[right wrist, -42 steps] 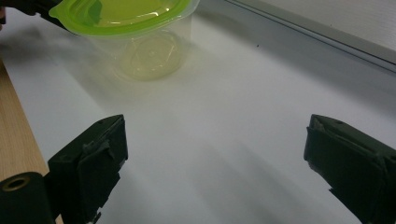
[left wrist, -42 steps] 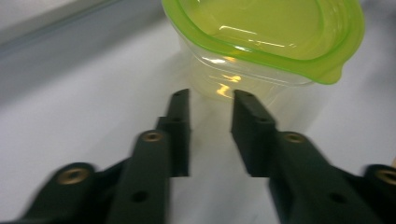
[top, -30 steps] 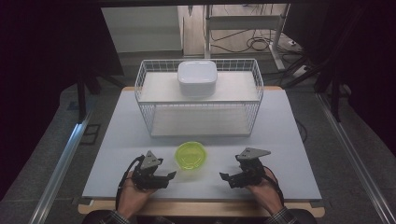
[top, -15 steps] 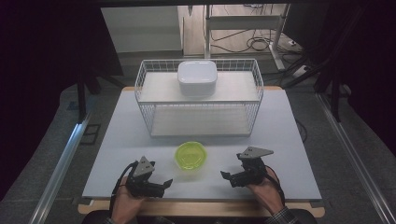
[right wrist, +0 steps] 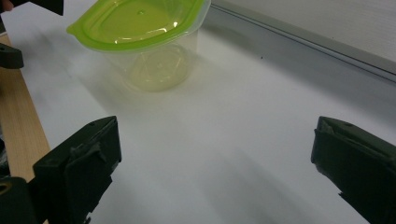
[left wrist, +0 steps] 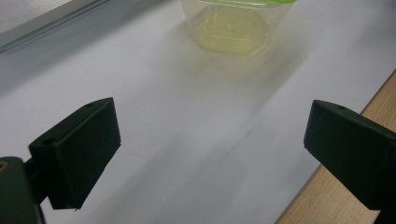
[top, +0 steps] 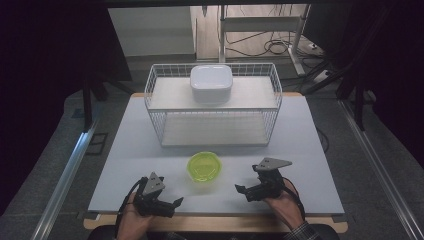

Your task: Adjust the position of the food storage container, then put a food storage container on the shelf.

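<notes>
A: Fingers?
B: Left gripper [top: 172, 204] and right gripper [top: 243, 191] both spread wide, empty, low at the surface's [top: 125, 150] near edge.
A: The tub [top: 204, 166]?
B: Between them, lidded, mid-surface. Likely the approach step; next, one must close in on it.

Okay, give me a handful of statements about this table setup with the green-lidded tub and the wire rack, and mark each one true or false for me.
1. The clear container with the green lid stands on the table between the two tools. True.
2. The left tool is shut on the container. False: its jaws are wide apart with nothing between them.
3. The white container sits on top of the wire rack. True.
4. The right tool holds the green lid. False: it is open, and the lid is on the container.
5. The lower shelf of the rack holds a bowl. False: nothing sits there.
</notes>
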The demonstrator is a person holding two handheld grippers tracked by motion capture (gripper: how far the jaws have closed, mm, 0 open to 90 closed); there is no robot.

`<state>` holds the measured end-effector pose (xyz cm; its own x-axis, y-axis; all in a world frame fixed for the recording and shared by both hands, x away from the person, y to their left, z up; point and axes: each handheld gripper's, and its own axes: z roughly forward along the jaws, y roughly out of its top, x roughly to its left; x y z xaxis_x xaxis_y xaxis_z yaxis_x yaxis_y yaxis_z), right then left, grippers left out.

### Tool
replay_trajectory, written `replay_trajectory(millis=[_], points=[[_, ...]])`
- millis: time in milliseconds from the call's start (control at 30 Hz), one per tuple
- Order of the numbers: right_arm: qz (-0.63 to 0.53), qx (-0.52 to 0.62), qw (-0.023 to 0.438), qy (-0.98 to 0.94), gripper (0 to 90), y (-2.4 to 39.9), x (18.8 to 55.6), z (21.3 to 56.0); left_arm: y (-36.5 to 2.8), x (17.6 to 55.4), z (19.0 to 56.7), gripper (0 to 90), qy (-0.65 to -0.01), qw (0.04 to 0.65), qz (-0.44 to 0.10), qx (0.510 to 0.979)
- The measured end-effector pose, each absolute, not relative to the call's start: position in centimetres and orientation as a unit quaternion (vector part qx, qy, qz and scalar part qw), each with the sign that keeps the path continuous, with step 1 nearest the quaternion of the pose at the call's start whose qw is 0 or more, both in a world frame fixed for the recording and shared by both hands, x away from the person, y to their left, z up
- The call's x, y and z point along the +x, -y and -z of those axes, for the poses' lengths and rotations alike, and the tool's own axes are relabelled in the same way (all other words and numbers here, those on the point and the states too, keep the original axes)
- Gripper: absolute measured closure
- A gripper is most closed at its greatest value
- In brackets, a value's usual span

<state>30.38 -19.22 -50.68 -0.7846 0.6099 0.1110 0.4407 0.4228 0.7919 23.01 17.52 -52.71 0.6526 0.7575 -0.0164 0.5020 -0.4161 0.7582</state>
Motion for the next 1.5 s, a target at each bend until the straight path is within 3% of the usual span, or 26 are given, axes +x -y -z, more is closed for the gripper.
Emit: replay_trajectory(millis=[667, 967, 1500], points=[[-0.405, 0.323, 0.080, -0.852, 4.1, 18.7, 31.2, 49.5, -17.7, 23.2, 53.0, 3.4, -0.380, 0.377, -0.167, 0.828], [-0.424, 0.322, 0.034, -0.846, 24.2, 18.5, 32.0, 48.3, -17.5, 23.2, 53.0, 3.6, -0.374, 0.381, -0.166, 0.829], [-0.434, 0.370, -0.033, -0.820, 41.0, 16.5, 35.3, 48.2, -17.4, 23.1, 53.1, 4.1, -0.364, 0.370, -0.171, 0.837]])
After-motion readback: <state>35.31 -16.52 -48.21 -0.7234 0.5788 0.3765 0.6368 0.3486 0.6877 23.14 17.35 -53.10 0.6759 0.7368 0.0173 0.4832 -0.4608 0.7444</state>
